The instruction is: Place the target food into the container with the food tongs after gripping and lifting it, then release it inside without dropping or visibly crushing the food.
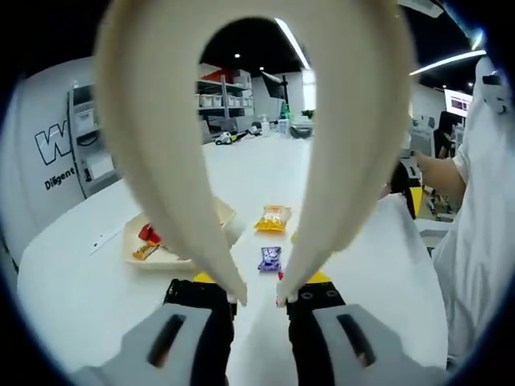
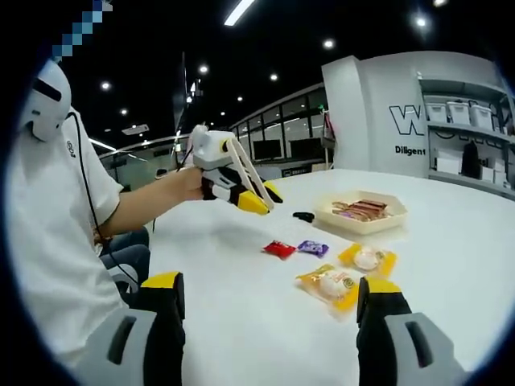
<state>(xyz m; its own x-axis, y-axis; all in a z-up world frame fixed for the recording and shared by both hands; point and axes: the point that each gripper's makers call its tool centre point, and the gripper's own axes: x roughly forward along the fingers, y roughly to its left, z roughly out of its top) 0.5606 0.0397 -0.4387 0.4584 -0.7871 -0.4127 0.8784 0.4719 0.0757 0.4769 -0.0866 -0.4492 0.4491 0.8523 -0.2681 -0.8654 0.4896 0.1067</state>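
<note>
Left gripper view: the left gripper (image 1: 261, 299) grasps a pair of cream food tongs (image 1: 169, 161) at their tips, its jaws clenched on them; the two arms of the tongs rise and join in an arch at the top of the view. Beyond the tongs lies a white counter (image 1: 80, 273). On it, to the left, stands a shallow cream container (image 1: 133, 241) holding red and orange wrapped items. Just right of it, seen between the arms of the tongs, lie a yellow snack packet (image 1: 273, 218) and, nearer, a purple packet (image 1: 269, 258).

Right gripper view: the right gripper (image 2: 269, 310) holds nothing, its jaws spread wide and released above the counter (image 2: 451, 233). A person in a white shirt (image 2: 48, 233) at the left holds the left gripper (image 2: 261, 197) with the tongs (image 2: 241, 169) raised above the counter. On the counter lie, from left to right, a red packet (image 2: 279, 248), the purple packet (image 2: 312, 248) and two yellow wrapped buns (image 2: 330, 285) near the right jaw. Farther off stands the container (image 2: 362, 225) with brown and pink strips inside it.
</note>
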